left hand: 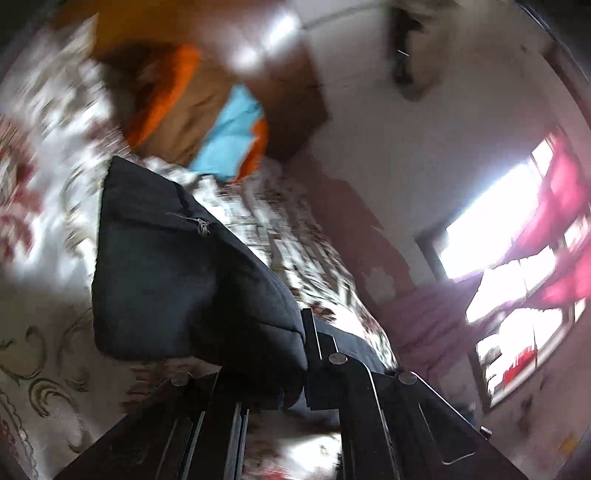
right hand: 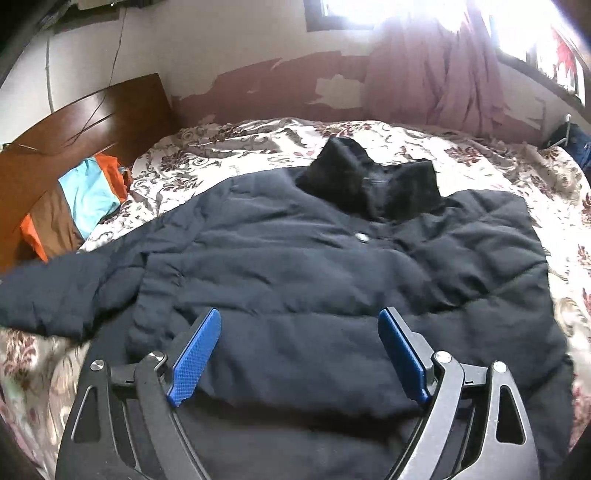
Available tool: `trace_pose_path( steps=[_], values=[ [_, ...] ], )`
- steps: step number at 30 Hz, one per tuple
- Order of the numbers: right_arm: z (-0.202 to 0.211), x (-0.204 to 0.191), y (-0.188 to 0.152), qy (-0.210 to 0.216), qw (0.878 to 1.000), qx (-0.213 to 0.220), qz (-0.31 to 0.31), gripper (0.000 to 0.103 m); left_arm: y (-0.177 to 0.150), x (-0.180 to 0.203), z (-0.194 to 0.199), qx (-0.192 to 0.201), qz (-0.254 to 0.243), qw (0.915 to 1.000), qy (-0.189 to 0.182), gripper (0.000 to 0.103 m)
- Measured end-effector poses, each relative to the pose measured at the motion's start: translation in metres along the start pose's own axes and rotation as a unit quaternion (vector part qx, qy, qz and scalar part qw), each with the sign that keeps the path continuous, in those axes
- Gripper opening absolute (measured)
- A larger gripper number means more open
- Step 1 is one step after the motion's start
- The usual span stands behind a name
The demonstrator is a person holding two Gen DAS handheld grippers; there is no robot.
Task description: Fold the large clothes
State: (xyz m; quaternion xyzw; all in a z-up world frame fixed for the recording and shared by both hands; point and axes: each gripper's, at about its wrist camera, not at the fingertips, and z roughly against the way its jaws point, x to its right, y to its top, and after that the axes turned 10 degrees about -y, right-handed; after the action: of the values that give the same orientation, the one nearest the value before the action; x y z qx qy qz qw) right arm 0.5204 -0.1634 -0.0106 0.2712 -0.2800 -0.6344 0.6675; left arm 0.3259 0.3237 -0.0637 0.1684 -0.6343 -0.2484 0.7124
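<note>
Jacket: a dark navy quilted jacket (right hand: 295,266) lies spread front-up on the bed, taking up most of the right wrist view.
Collar: a black, fuzzy collar (right hand: 369,184) stands open at the jacket's far end, toward the wall.
Snap: one pale round snap (right hand: 361,237) sits on the jacket's front, just below the collar.
Sleeve: one sleeve (left hand: 177,266) runs off the jacket's left side; in the left wrist view its padded end is lifted clear of the bedding, a loose thread at a seam.
Left gripper: the left gripper (left hand: 306,354) is clamped tight on the sleeve, dark fabric bulging out beside its closed fingers; this view is tilted and blurred.
Right gripper: the right gripper (right hand: 299,354) hangs over the jacket's near hem with its blue pads (right hand: 194,363) spread wide, nothing pinched between them; whether they touch the cloth cannot be told.
Bedspread: a cream bedspread with maroon floral print (right hand: 229,147) shows around the jacket on every side.
Pillow: an orange, brown and light-blue pillow (right hand: 74,210) lies left of the jacket, against the wooden headboard (right hand: 85,114).
Curtain: a pink curtain (right hand: 436,77) hangs beyond the collar, under a bright window (right hand: 354,13).
Wall: peeling reddish paint (right hand: 280,88) runs along the wall behind the jacket.
</note>
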Motion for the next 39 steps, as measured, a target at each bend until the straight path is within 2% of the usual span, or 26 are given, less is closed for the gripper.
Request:
trace_pose_path(
  steps=[4, 5, 9, 14, 16, 18, 24, 29, 34, 35, 39],
  values=[
    [0.018, 0.042, -0.018, -0.001, 1.0, 0.0, 0.002, 0.083, 0.004, 0.079, -0.01, -0.026, -0.082, 0.9957, -0.035, 0.007],
    [0.022, 0.054, -0.025, -0.001, 1.0, -0.001, 0.002, 0.083, 0.002, 0.109, -0.017, -0.042, -0.111, 0.9919, -0.046, 0.007],
    [0.029, 0.098, -0.055, -0.005, 1.0, -0.005, -0.004, 0.083, -0.014, 0.183, -0.039, -0.08, -0.184, 0.9771, -0.07, 0.007],
    [0.034, 0.147, -0.079, -0.005, 0.999, -0.003, -0.031, 0.083, -0.062, 0.26, -0.063, -0.13, -0.251, 0.9546, -0.094, 0.007],
    [0.035, 0.166, -0.087, -0.004, 0.999, 0.001, -0.047, 0.083, -0.082, 0.278, -0.073, -0.152, -0.263, 0.9475, -0.101, 0.007],
    [0.034, 0.181, -0.095, -0.005, 0.998, 0.003, -0.065, 0.083, -0.112, 0.296, -0.088, -0.19, -0.27, 0.9379, -0.107, 0.007],
    [0.03, 0.224, -0.122, 0.027, 0.989, 0.005, -0.142, 0.083, -0.199, 0.316, -0.129, -0.295, -0.291, 0.9036, -0.109, 0.007],
    [0.033, 0.234, -0.13, 0.063, 0.984, 0.01, -0.164, 0.083, -0.273, 0.317, -0.155, -0.375, -0.302, 0.8709, -0.098, 0.008],
    [0.035, 0.243, -0.135, 0.101, 0.978, -0.002, -0.185, 0.083, -0.315, 0.295, -0.163, -0.438, -0.297, 0.8448, -0.08, 0.009],
    [0.037, 0.244, -0.137, 0.108, 0.976, -0.004, -0.19, 0.083, -0.322, 0.291, -0.163, -0.446, -0.3, 0.8398, -0.073, 0.011],
    [0.036, 0.25, -0.139, 0.132, 0.968, -0.015, -0.213, 0.083, -0.344, 0.281, -0.162, -0.487, -0.309, 0.8142, -0.065, 0.036]
  ],
)
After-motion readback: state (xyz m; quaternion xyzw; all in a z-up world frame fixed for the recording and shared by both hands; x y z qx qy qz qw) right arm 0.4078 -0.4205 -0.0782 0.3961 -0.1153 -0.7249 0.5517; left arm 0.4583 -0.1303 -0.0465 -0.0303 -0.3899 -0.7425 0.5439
